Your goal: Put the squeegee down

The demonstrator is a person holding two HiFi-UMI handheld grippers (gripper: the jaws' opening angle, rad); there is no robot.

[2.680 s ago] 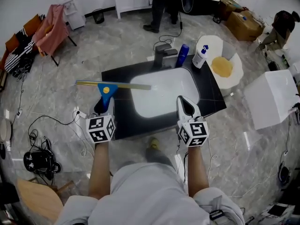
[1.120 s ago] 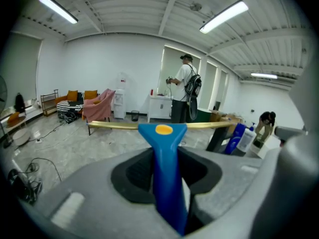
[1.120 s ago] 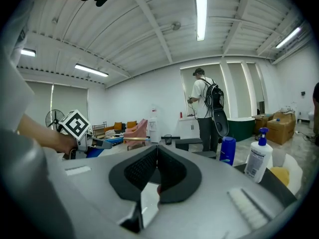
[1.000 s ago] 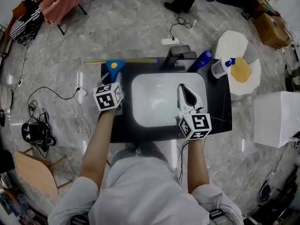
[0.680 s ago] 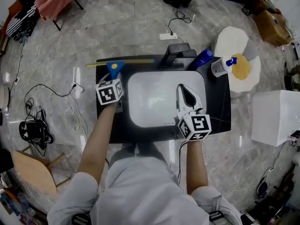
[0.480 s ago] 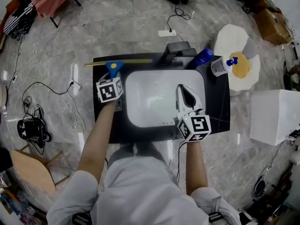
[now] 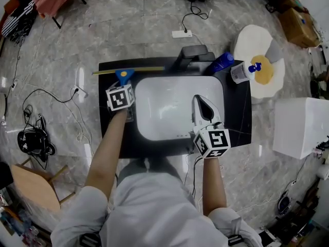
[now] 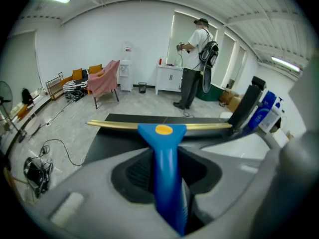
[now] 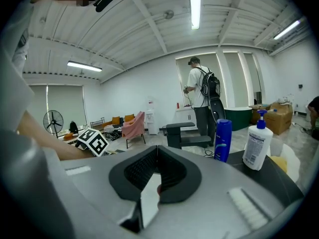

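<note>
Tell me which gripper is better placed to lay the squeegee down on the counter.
Left. The left gripper grips the squeegee by its blue handle, with the blade over the back edge of the counter. The right gripper is shut, empty, above the sink.

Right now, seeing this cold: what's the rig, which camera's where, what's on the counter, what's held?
No robot: a person holds a two-jaw gripper in each hand. One picture is from a head camera; the other two ride on the grippers, looking along their jaws. The black counter has a white sink, a faucet, a blue bottle and a pump bottle. The left gripper is clamped on a blue-handled squeegee, blade along the counter's far edge. The right gripper is shut, empty.
</note>
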